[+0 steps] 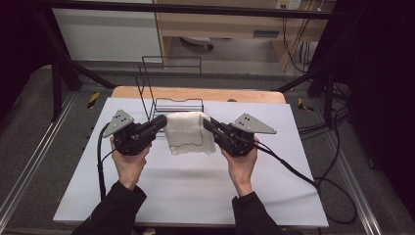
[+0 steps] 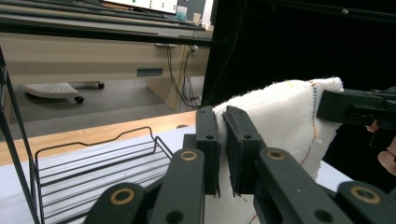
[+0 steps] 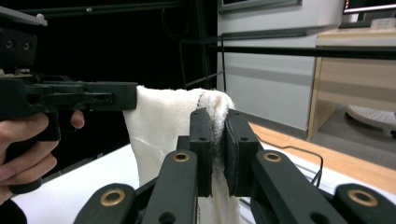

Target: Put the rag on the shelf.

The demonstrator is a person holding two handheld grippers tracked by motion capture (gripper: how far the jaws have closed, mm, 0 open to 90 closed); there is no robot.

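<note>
A white cloth (image 1: 188,133) with thin coloured stitching hangs folded in the air above the table, held up by its two top corners. My left gripper (image 1: 163,121) is shut on the left corner; in the left gripper view its jaws pinch the cloth (image 2: 280,116) edge at the gripper tips (image 2: 223,140). My right gripper (image 1: 205,122) is shut on the right corner, and the right gripper view has its jaws clamped on a thick fold of cloth (image 3: 159,126) at the tips (image 3: 215,140). The opposite gripper (image 3: 70,100) holds the far corner there.
A black wire rack (image 1: 169,90) stands just behind the cloth at the table's far edge, also in the left gripper view (image 2: 93,163). The white table sheet (image 1: 195,186) lies bare under the cloth. Cables (image 1: 303,176) trail off to the right.
</note>
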